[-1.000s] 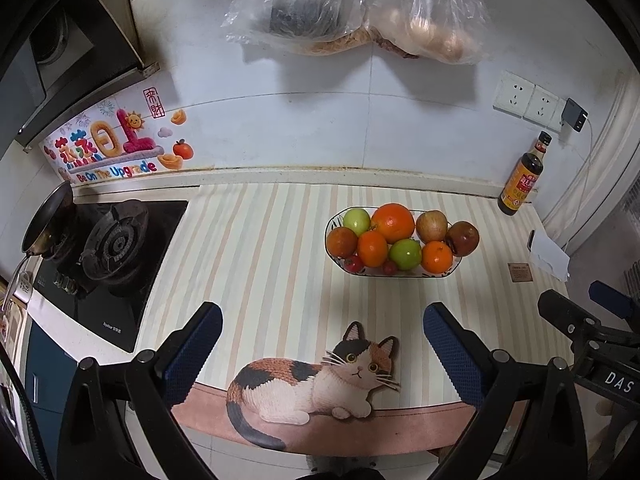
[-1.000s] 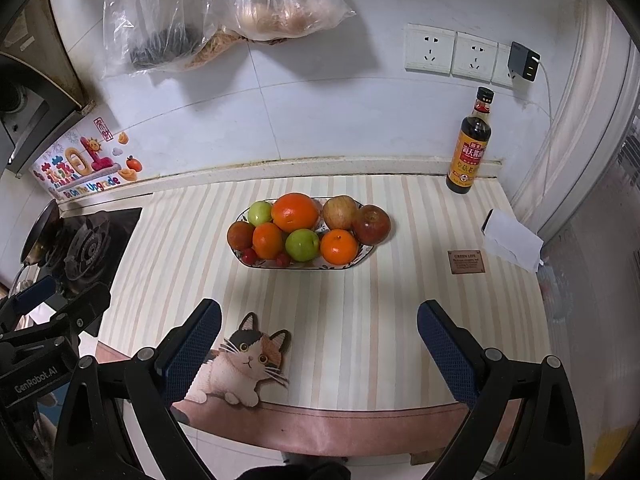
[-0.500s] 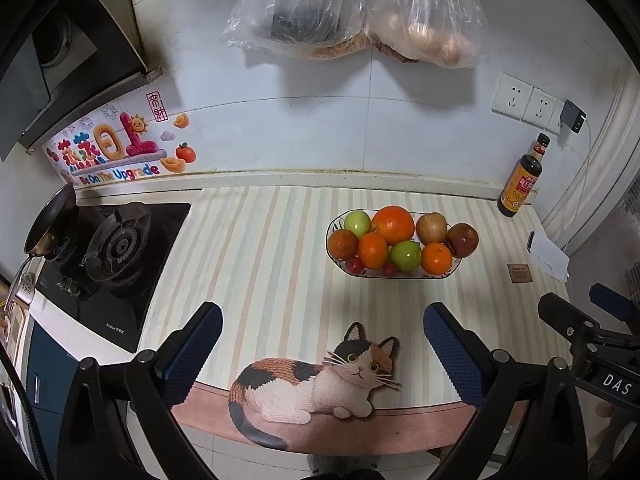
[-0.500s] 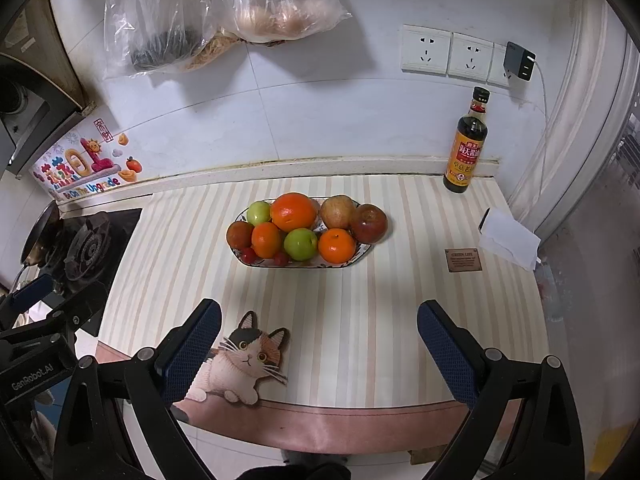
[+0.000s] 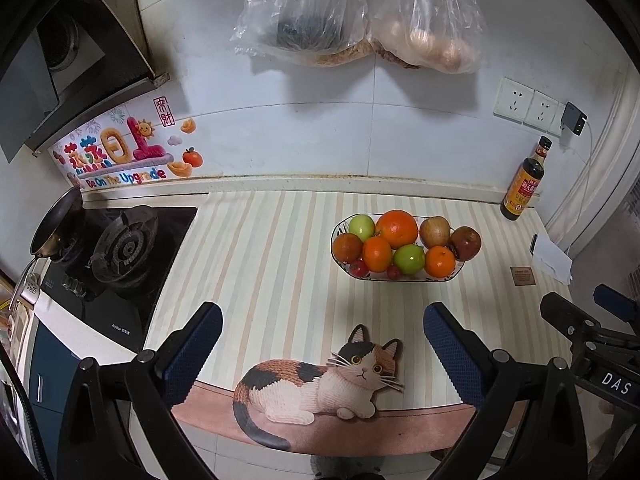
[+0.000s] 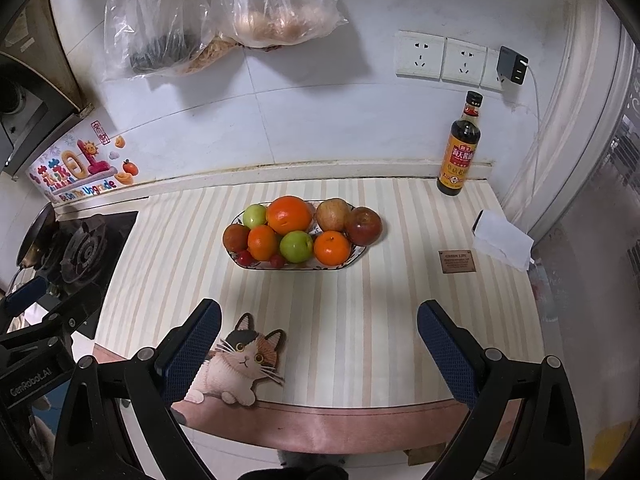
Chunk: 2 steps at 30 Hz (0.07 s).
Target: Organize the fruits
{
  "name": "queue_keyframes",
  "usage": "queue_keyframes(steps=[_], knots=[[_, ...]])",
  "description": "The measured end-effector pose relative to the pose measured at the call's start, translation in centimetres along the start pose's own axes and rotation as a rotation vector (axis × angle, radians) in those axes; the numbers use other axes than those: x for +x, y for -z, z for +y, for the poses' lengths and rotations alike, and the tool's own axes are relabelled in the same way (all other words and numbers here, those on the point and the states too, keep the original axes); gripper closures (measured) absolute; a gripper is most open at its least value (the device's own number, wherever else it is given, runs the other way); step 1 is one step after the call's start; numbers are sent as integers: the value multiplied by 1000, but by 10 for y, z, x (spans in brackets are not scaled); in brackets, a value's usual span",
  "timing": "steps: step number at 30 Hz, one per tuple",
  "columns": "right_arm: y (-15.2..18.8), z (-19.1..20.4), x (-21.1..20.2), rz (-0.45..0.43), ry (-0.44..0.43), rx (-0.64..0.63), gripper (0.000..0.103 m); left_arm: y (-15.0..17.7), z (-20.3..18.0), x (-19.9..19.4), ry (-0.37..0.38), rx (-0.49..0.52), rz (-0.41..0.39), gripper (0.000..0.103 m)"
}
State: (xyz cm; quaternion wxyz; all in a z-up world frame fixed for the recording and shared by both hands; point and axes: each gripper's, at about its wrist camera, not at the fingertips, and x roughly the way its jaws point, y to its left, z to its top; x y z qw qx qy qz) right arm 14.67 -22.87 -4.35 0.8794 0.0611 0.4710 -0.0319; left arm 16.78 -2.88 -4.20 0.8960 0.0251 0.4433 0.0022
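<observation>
A fruit bowl (image 6: 352,261) heaped with oranges (image 6: 289,214), green apples (image 6: 296,246) and a dark red apple (image 6: 363,225) sits mid-desk (image 6: 360,320) on the striped cover, at 12 o'clock from the right tool (image 6: 319,340) and 1 o'clock from the left tool (image 5: 323,344). Both tools hang above the near desk edge with jaws spread wide and nothing between them, a cat-shaped mat (image 5: 320,376) beneath. A sauce bottle (image 6: 460,148) stands at 2 o'clock by the wall, a gas hob (image 5: 120,248) at 9 o'clock.
</observation>
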Motion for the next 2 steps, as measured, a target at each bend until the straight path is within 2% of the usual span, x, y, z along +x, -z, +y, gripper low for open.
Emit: queue_keyframes(steps=[2], knots=[[1,0,0,2,0,-1,2,0,0,0,-3,0,-1,0]])
